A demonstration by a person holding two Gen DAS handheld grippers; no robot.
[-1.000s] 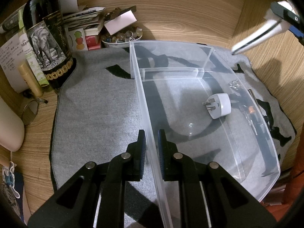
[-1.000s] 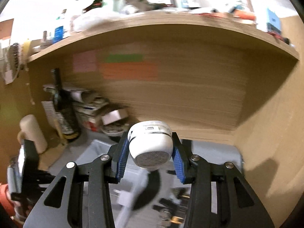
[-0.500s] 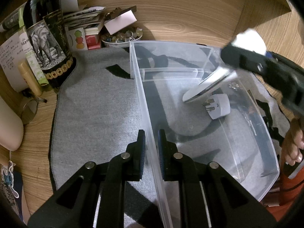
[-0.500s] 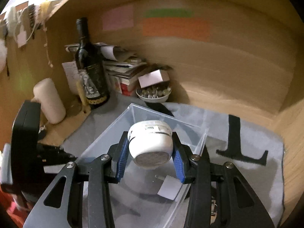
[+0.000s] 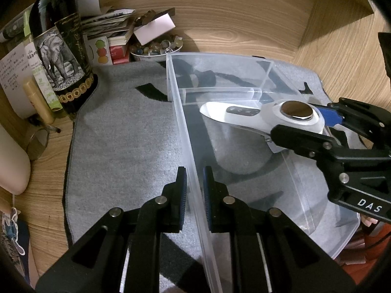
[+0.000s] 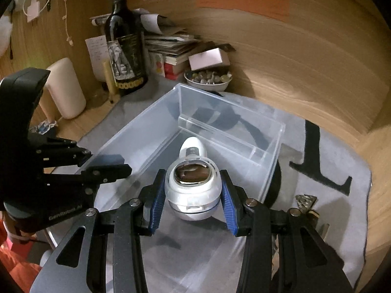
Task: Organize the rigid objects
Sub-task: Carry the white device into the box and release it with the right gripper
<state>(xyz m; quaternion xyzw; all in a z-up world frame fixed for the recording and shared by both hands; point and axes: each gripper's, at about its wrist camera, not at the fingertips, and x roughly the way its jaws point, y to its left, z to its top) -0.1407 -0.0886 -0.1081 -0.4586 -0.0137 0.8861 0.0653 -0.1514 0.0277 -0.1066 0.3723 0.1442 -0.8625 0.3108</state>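
Observation:
A clear plastic bin (image 5: 266, 57) (image 6: 232, 105) with a small divider section at its far end lies on a grey mat (image 5: 122, 134). My left gripper (image 5: 194, 188) (image 6: 119, 164) is shut on the bin's long left wall, one pad on either side. My right gripper (image 6: 191, 178) (image 5: 300, 122) is shut on a white handheld device (image 6: 191, 195) (image 5: 244, 113) with a round lensed head. The blue pads squeeze the head from both sides. The device hangs low inside the bin, its tapered handle pointing toward the divider. What lies on the bin floor under it is hidden.
A dark wine bottle (image 5: 61, 56) (image 6: 127, 56), stacked books and papers (image 5: 107, 24) and a white bowl of stones (image 5: 156, 48) (image 6: 207, 79) crowd the far left corner. Small metal items (image 6: 305, 201) lie on the mat right of the bin. Wooden walls close the back and right.
My right gripper has come down and tipped forward, carrying the white device from above the shelf level into the bin. The left gripper and the bin have not moved.

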